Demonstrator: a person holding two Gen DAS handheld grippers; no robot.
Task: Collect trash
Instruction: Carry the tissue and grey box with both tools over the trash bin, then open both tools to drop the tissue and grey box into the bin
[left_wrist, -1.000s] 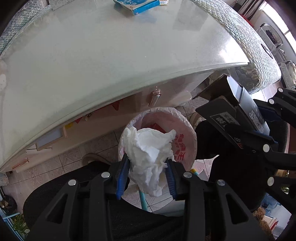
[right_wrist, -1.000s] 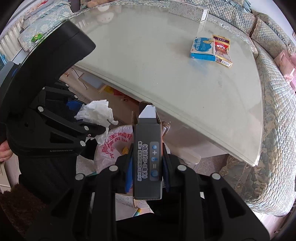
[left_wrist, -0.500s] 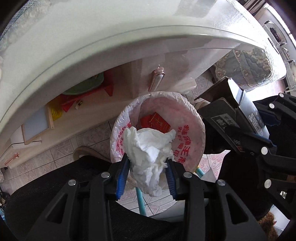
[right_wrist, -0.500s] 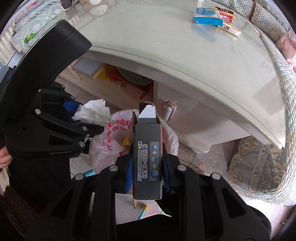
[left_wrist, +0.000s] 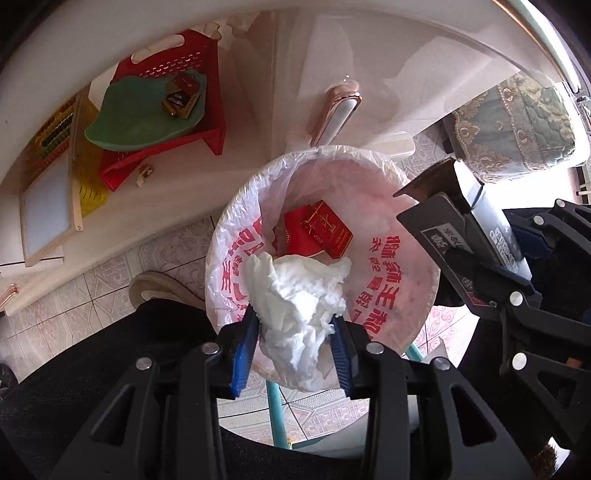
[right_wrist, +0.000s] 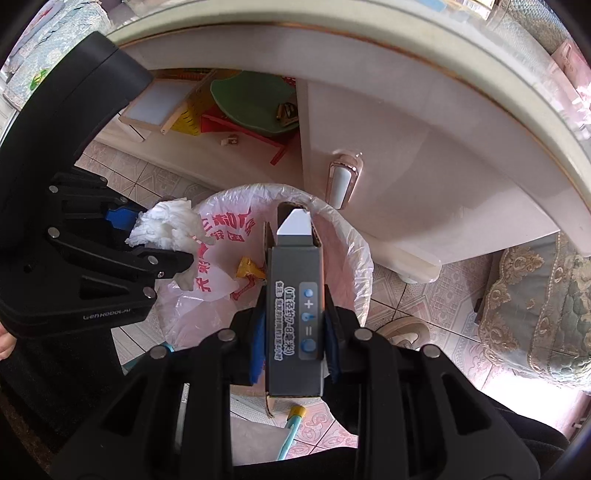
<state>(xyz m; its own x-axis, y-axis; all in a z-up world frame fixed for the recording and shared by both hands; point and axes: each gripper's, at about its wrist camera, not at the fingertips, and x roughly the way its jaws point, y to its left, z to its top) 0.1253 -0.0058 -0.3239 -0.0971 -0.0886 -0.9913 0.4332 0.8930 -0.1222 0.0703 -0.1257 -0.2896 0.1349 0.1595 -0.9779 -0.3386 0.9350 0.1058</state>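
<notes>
Crumpled white tissue (left_wrist: 299, 302) in the left gripper (left_wrist: 293, 354) jaws hangs above the plastic-lined bin (left_wrist: 236, 236); right gripper (right_wrist: 293, 341) jaws clamp a dark carton (right_wrist: 295, 314) above its rim, which could deflect the carton outside.

Both wrist views downward, sharing bin (left_wrist: 236, 221) (right_wrist: 354, 236).

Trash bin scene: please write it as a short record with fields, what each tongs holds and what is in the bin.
left tongs: shut on crumpled white tissue, above the bin's opening
right tongs: shut on grey carton, its top flap open, over the bin
trash bin: on the tiled floor beside the table, lined with a plastic bag with red print
inside bin: red packet; yellow wrapper
task status: both items held, not yet dropped
</notes>
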